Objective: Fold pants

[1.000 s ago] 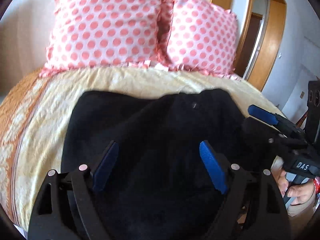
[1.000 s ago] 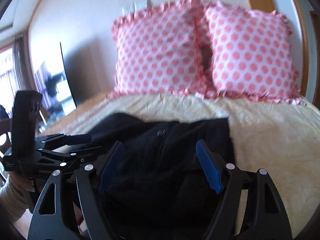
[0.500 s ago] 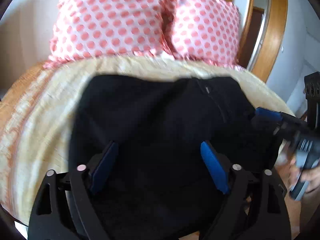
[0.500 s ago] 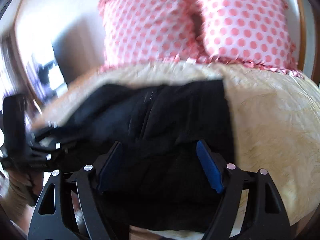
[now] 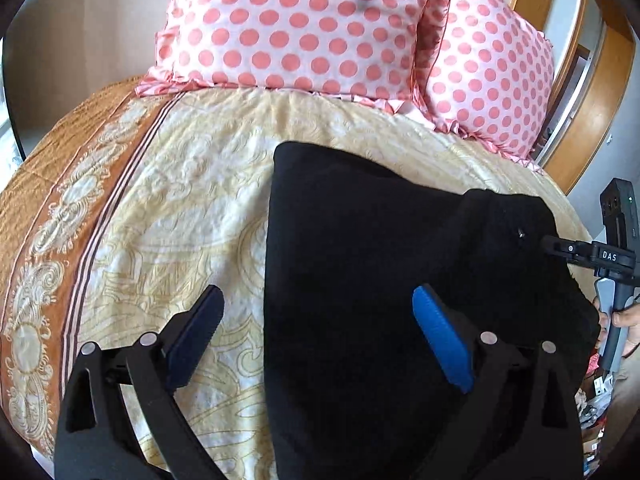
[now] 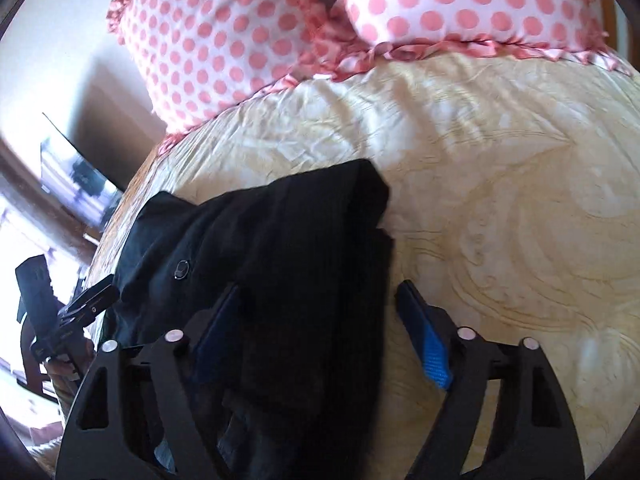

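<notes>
The black pants (image 5: pixel 384 280) are lying on the yellow patterned bedspread (image 5: pixel 168 208), below two pink dotted pillows (image 5: pixel 304 24), already gathered into a thick, layered bundle whose long side is running toward the pillows. In the right wrist view the pants (image 6: pixel 280 240) are showing a button (image 6: pixel 181 269) and several stacked edges, so the fold is looking partly made but loose rather than flat.

The left tool (image 5: pixel 320 332) is standing with its fingers spread wide and holding nothing; one blue pad is sitting over the bedspread and the other over the black cloth, so it is straddling the left edge of the bundle. The right tool (image 6: pixel 320 328) is likewise gaping and empty, with the cloth lying between and under its fingers near the bundle's right edge. Whether either one is touching the fabric, I cannot tell.

Judging by this, the step in hand is looking like the approach for another fold of the near end. The next move is calling for both tools to drop onto the near edge, pinch through all the layers at once, and lift evenly, since an uneven grip is likely to let the upper layers slide apart.
</notes>
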